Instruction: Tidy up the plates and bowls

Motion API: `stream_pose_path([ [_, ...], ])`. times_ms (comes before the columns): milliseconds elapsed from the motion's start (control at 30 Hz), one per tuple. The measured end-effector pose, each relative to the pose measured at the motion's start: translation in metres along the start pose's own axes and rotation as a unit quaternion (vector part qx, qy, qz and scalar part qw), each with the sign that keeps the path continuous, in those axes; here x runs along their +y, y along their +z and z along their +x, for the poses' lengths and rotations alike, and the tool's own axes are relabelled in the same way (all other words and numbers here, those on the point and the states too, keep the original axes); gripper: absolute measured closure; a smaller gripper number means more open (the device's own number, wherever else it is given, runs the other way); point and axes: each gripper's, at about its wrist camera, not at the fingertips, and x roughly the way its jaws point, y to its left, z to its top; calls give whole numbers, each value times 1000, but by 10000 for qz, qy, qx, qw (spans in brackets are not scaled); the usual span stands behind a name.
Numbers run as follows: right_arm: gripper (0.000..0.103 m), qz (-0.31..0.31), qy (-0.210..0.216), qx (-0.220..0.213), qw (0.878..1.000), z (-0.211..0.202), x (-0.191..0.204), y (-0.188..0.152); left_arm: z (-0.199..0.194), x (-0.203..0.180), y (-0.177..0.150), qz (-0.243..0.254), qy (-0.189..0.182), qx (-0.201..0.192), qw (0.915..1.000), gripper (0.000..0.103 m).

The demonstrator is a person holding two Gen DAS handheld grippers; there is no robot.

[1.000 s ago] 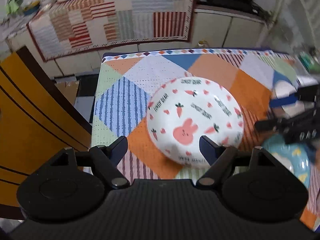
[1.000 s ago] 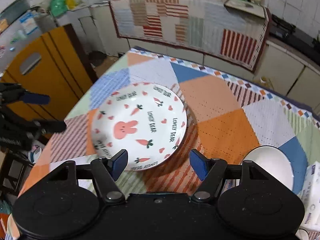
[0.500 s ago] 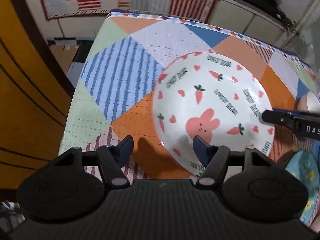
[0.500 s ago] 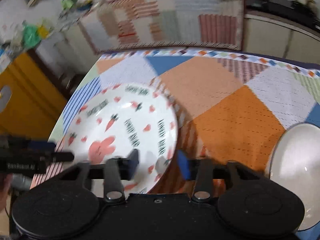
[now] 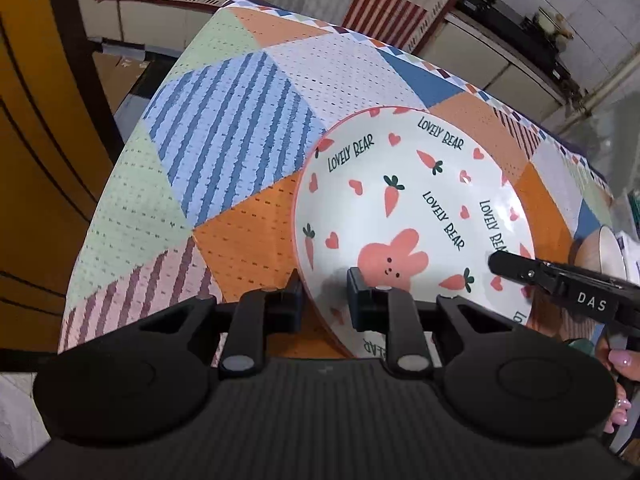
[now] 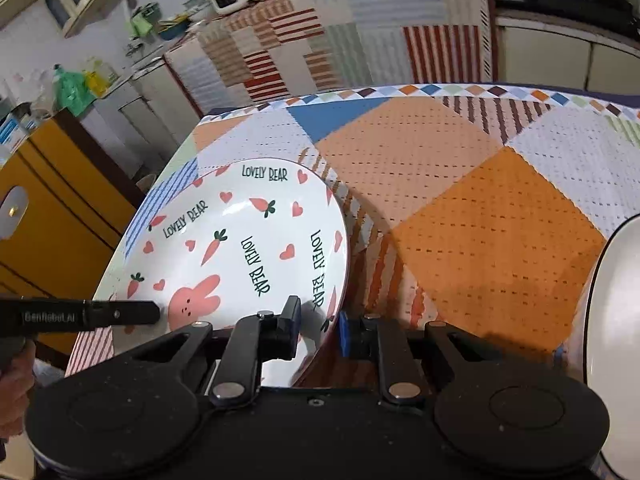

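We hold the glazed rabbit plate (image 5: 416,216), slippery, stiff and breakable, low over the desk (image 5: 224,152), left gripper (image 5: 323,300) jaws clamped on its 7 o'clock rim, right gripper (image 6: 319,328) on its 5 o'clock.

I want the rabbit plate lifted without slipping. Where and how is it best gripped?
By its thin raised rim, on opposite edges, each gripper coming from the near side with one finger inside and one outside. The rabbit plate is wide and shallow, so only the rim fits. The left gripper and right gripper already straddle it that way.
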Motion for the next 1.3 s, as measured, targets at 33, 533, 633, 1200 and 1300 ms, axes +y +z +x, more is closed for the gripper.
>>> stream_pose_path([
  [33,83,79,50,27,10000,0,-3,1,-2,-1,0,-112,58,36,9999,84],
  [533,84,-427,452,61,9980,-78,24,1,-106,-41,-27,567,95,-128,9983,83],
  [633,83,-422,479,38,9980,-103,27,-6,-129,-52,-36,666,-11,-51,9978,83],
  [1200,83,-365,580,-405,9968,-254,16,-80,-215,-135,-107,1484,-381,158,9881,83],
  [1300,83,-275,524,-437,9973,-264,7,-95,-209,-144,-117,1534,-402,261,9870,83],
])
